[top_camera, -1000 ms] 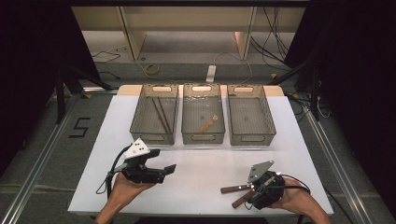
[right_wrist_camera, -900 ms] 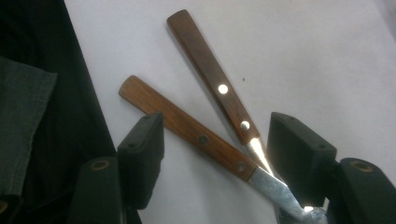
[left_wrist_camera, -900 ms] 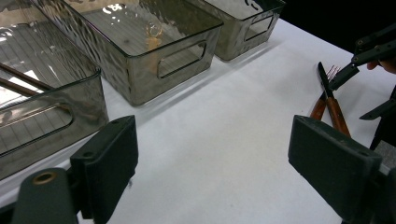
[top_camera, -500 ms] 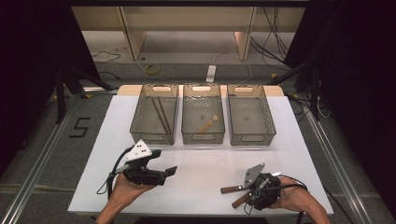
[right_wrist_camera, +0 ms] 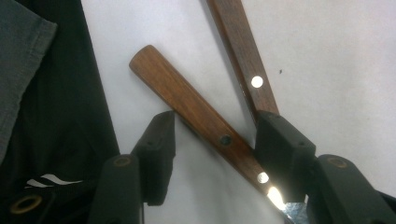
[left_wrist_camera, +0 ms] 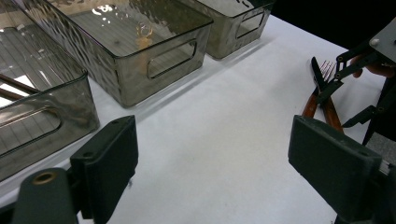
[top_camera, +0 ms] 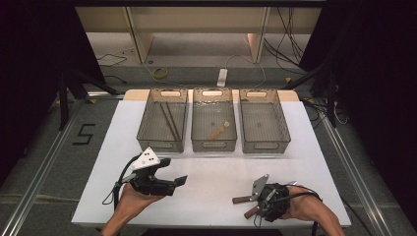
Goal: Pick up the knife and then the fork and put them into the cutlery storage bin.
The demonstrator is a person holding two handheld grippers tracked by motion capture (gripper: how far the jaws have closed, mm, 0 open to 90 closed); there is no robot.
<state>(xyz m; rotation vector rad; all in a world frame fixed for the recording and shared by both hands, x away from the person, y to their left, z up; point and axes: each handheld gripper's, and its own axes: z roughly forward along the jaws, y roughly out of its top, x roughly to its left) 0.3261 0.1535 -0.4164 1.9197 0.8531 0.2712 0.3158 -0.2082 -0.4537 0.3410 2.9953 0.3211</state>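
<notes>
two wooden-handled utensils (right_wrist_camera: pixel 205 121) lie between the right gripper's (right_wrist_camera: pixel 215 140) closing, unclenched jaws.

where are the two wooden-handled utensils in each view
High view: the wooden-handled utensils lie crossed at bottom right, under the right gripper.
Left gripper view: at the right edge, brown handles and fork tines beside the other gripper.
Right gripper view: centre, two crossed handles, one running between the jaws.
Shared landmark: the white table, also and.
</notes>
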